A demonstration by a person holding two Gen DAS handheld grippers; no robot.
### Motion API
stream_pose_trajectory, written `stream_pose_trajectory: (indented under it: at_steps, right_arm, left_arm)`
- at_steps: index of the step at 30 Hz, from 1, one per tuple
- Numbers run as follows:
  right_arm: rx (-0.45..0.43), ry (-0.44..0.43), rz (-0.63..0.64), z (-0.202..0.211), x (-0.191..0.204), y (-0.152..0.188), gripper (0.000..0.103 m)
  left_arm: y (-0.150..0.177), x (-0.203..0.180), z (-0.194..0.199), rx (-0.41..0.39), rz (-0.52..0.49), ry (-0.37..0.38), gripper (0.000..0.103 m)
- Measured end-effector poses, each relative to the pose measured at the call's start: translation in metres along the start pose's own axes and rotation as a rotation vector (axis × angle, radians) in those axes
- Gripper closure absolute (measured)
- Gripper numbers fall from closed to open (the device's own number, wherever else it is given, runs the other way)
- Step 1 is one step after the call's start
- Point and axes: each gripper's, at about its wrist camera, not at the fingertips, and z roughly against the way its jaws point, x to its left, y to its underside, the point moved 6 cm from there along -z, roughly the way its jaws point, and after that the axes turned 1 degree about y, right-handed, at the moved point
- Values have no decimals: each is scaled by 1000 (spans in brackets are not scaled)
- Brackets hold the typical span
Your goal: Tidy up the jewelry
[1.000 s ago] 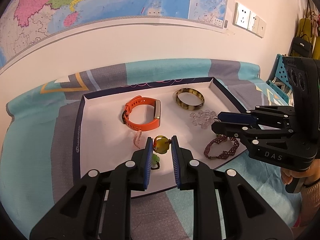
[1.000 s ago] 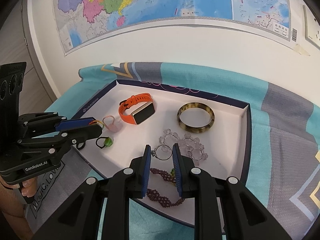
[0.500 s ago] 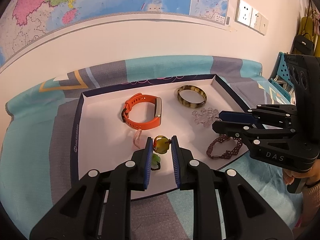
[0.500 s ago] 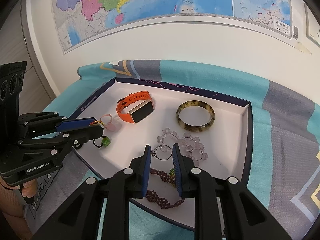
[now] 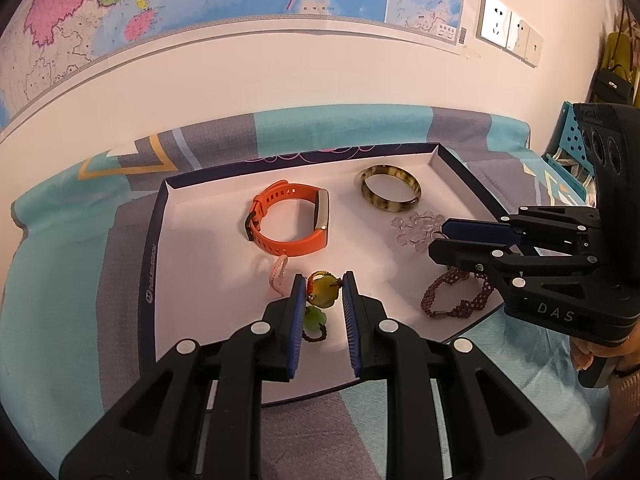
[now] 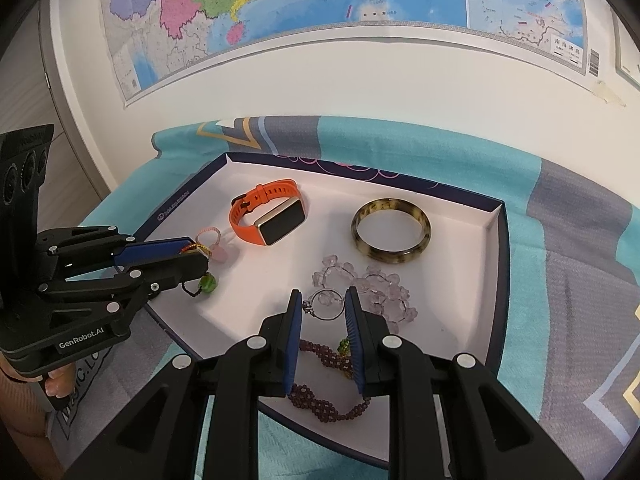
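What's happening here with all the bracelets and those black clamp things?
A person is sorting jewelry in a shallow white tray using two hand-held grippers. The left gripper is shut on a yellow-green pendant, and the right gripper is shut on a thin silver ring. An orange watch, a mottled bangle, a clear bead bracelet and a purple bead bracelet lie in the tray.

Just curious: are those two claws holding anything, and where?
Left gripper pinches a yellow pendant by its sides; right gripper clamps a thin silver ring across its band.
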Motion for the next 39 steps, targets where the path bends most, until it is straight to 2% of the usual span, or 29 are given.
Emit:
stream_pose_trajectory:
  at_steps: [13,15,16,19,21,22,25,26,30,32,37,39]
  right_arm:
    - [22,1,-20,-8,-3,2,83]
    - [22,-1,-23,-8,-3,3,82]
    - [21,-2,-24,-6,-3,4,81]
    - [10,-2,-22,-1,-1,6,71]
    - [-1,-6,-27,4,1,8,66]
    - [-7,-7,-33,8,1,9,62]
    - [-28,-13,-44,20,4,16,55]
    - [-36,-14,-47,24,6,17,46]
    - [-66,12,-44,42,13,30,34]
    - [-70,16,-41,47,18,35,16]
    - [-76,27,-32,58,34,53,7]
    - [-80,41,-38,61,37,57,7]
  left_arm:
    - [2,2,-7,19,12,-5,82]
    - [3,3,-6,18,17,-7,71]
    - [3,3,-6,17,18,-8,69]
    - [3,3,-1,3,25,-3,53]
    - [4,2,6,-16,25,-4,39]
    - [4,2,10,-27,25,-3,38]
    - [7,2,23,-55,35,-10,15]
    - [9,3,27,-65,43,-13,9]
    - [20,4,42,-82,56,-20,6]
    - [26,4,46,-85,65,-26,6]
    - [47,9,54,-77,114,-90,6]
    - [53,9,58,-79,123,-102,6]
